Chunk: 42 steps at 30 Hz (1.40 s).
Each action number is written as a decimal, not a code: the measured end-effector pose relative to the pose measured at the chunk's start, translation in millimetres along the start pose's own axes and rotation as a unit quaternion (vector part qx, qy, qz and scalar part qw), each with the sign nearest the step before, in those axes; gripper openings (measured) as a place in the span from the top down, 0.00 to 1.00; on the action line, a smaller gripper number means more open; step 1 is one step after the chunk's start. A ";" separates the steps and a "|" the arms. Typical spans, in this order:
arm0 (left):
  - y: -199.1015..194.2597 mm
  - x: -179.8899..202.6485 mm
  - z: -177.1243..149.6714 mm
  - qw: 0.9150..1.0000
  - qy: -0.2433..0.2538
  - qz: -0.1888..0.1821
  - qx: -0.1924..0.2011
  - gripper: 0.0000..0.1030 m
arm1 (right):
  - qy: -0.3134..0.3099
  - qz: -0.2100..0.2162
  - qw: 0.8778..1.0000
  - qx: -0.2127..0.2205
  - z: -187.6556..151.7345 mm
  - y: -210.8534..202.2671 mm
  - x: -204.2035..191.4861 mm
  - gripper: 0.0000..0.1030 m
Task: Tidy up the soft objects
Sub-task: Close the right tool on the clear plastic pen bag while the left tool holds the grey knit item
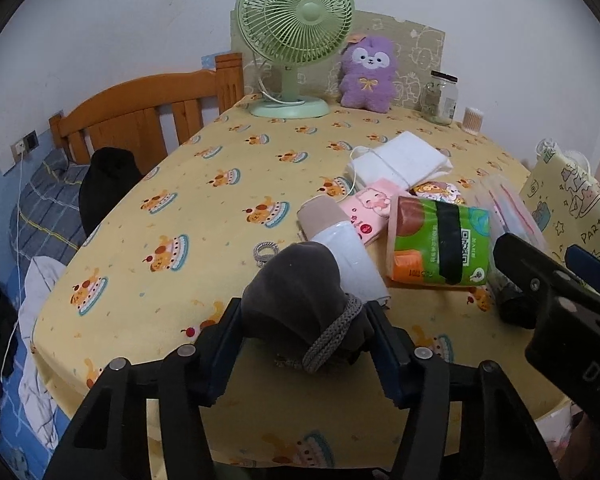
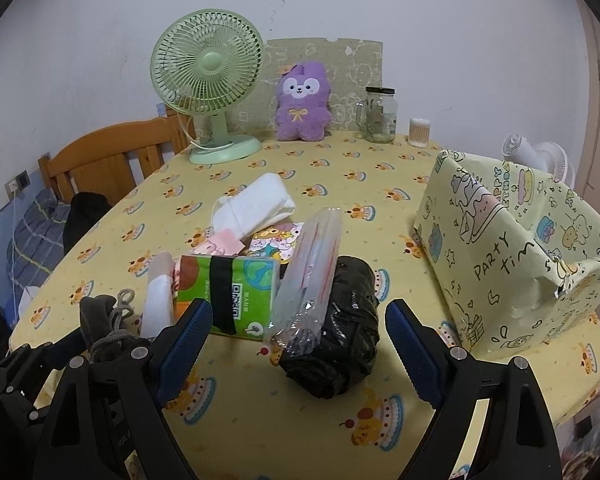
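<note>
My left gripper [image 1: 306,330] pinches a grey knitted bundle [image 1: 296,300] near the tabletop's [image 1: 160,264] front edge. My right gripper [image 2: 300,340] gapes wide around, not touching, a black plastic bundle [image 2: 336,336]. The open patterned box [image 2: 512,256] at the right edge hides its contents; the glass jar [image 2: 380,114] at the back edge looks nearly empty.

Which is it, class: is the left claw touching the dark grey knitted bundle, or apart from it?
Touching. The left wrist view shows the left claw with both fingers pressed against the sides of the dark grey knitted bundle.
</note>
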State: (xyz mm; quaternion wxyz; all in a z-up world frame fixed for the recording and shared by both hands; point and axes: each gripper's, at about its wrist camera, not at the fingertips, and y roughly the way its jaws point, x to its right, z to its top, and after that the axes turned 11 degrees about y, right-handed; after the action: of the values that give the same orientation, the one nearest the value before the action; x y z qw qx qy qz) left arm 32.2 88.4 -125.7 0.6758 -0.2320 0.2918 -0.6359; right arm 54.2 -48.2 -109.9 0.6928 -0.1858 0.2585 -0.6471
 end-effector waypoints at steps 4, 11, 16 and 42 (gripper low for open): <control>-6.4 2.4 5.0 1.000 0.005 0.008 0.013 0.43 | 0.003 -0.004 1.000 -0.002 2.9 2.8 2.7 0.19; -8.9 12.7 17.9 0.999 0.017 0.002 0.028 0.43 | 0.000 -0.003 1.000 -0.012 7.5 8.9 4.3 0.31; -0.7 18.4 23.3 0.999 0.022 -0.004 0.025 0.43 | 0.004 0.001 1.000 -0.025 11.0 17.1 7.8 0.43; -16.3 50.7 42.6 0.997 0.049 -0.002 0.057 0.44 | -0.001 0.042 0.999 0.012 27.2 -6.2 13.0 0.78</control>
State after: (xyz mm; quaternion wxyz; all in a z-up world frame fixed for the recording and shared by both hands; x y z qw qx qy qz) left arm 50.8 34.1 -88.8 0.6714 -0.1627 0.2872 -0.6635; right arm 66.0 -63.8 -86.0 0.7221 -0.1668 0.2576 -0.6200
